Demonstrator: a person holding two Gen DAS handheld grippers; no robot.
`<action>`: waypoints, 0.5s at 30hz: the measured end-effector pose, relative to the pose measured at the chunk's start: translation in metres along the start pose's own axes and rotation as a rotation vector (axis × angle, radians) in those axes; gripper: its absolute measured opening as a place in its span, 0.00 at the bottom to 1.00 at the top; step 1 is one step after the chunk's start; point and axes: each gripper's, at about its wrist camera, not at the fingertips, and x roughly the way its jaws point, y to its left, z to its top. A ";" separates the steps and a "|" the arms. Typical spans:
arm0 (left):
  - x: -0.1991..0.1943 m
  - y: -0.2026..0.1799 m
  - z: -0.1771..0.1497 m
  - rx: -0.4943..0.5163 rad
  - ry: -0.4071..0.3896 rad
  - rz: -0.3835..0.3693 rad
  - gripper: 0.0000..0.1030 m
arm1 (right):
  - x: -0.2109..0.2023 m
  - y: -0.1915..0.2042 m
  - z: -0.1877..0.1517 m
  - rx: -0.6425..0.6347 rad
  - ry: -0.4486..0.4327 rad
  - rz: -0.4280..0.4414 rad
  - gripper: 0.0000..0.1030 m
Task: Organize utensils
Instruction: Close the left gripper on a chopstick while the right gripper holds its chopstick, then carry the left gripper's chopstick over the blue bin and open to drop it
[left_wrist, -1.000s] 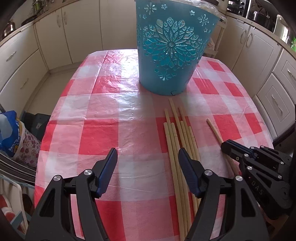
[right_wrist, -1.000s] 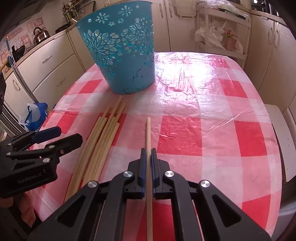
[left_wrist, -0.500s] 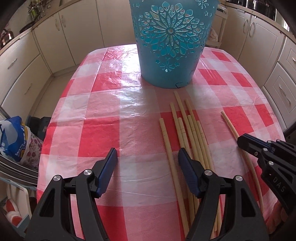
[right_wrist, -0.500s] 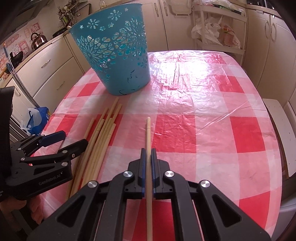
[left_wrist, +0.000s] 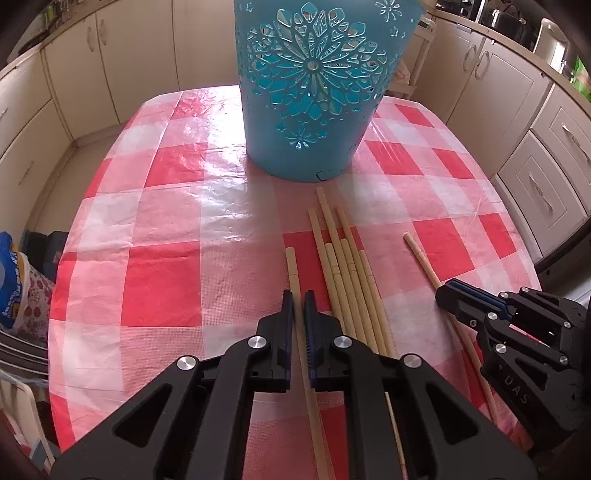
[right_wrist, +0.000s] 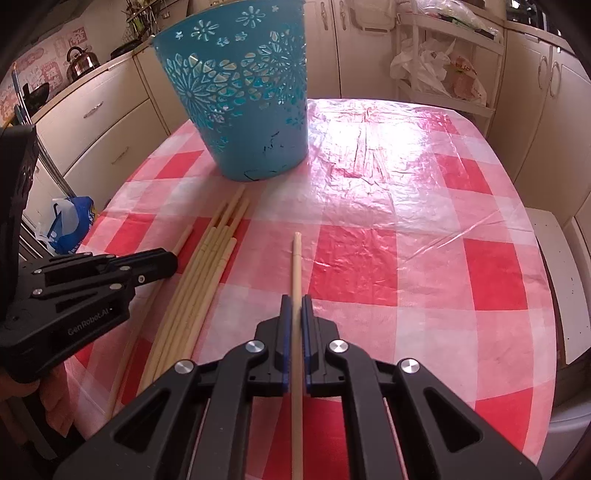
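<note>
A tall turquoise cut-out basket (left_wrist: 314, 92) (right_wrist: 243, 99) stands upright at the far middle of the red-and-white checked table (right_wrist: 406, 184). Several pale wooden chopsticks (left_wrist: 343, 266) (right_wrist: 207, 280) lie side by side in front of it. My left gripper (left_wrist: 298, 295) (right_wrist: 171, 260) is closing its jaws on the leftmost chopstick (left_wrist: 291, 266), and the pads press on it. My right gripper (right_wrist: 296, 299) (left_wrist: 441, 291) is shut on a single chopstick (right_wrist: 296, 258) (left_wrist: 421, 258) lying apart to the right of the bundle. Both held chopsticks point toward the basket.
Cream kitchen cabinets (left_wrist: 535, 122) surround the table. A blue bag (right_wrist: 70, 225) sits on the floor to the left, a white rack with plastic bags (right_wrist: 443, 66) stands at the back, and a white stool (right_wrist: 554, 277) is by the table's right edge.
The left gripper's jaws, wide open before, have come together on the leftmost chopstick, which now lies apart from the bundle. The right gripper has kept its hold and stayed put.
</note>
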 end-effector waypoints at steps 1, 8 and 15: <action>0.000 -0.001 0.000 0.000 -0.001 0.003 0.07 | 0.000 0.001 0.000 -0.009 0.000 0.000 0.06; -0.014 -0.001 0.000 0.001 -0.041 -0.035 0.05 | -0.002 -0.013 -0.002 0.088 0.003 0.090 0.06; -0.078 -0.005 0.012 0.001 -0.331 -0.062 0.05 | -0.006 -0.030 -0.003 0.192 -0.004 0.155 0.06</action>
